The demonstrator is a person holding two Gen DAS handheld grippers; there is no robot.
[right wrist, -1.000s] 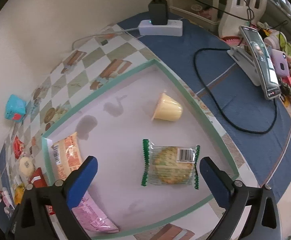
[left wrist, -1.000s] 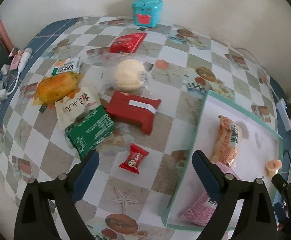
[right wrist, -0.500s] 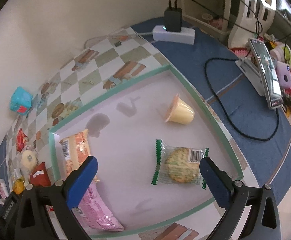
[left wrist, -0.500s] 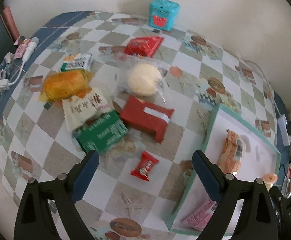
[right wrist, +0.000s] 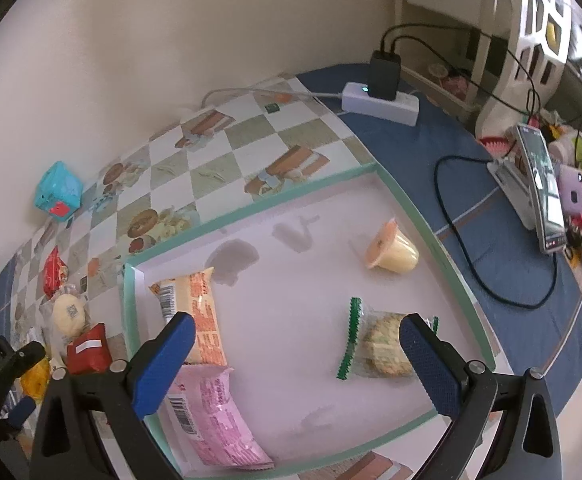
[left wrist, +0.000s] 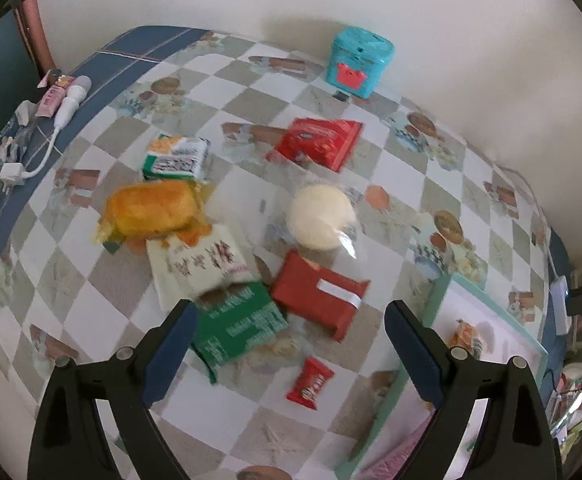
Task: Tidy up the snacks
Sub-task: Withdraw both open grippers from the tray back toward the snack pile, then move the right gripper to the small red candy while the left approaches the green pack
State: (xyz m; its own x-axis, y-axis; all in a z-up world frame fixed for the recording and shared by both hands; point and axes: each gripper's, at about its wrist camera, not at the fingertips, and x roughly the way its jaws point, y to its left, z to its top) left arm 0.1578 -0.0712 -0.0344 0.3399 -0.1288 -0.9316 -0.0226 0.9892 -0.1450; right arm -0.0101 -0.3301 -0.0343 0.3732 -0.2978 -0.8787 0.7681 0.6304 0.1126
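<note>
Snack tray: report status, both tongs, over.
Left tongs open, empty, above loose snacks. Right tongs open, empty, over tray. Tray holds four snacks; green packet nearest left tongs. Nothing blocking.

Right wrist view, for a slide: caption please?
Open hand-held gripper above a tray holding four snacks, including a jelly cup and a cracker pack.

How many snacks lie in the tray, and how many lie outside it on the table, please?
In the tray: 4 (orange-striped packet, pink packet, jelly cup, green-edged cracker pack)
On the table: 8 (red biscuit pack, green-white pack, orange bread, round bun, white packet, green packet, red box, small red candy)
Total: 12
</note>
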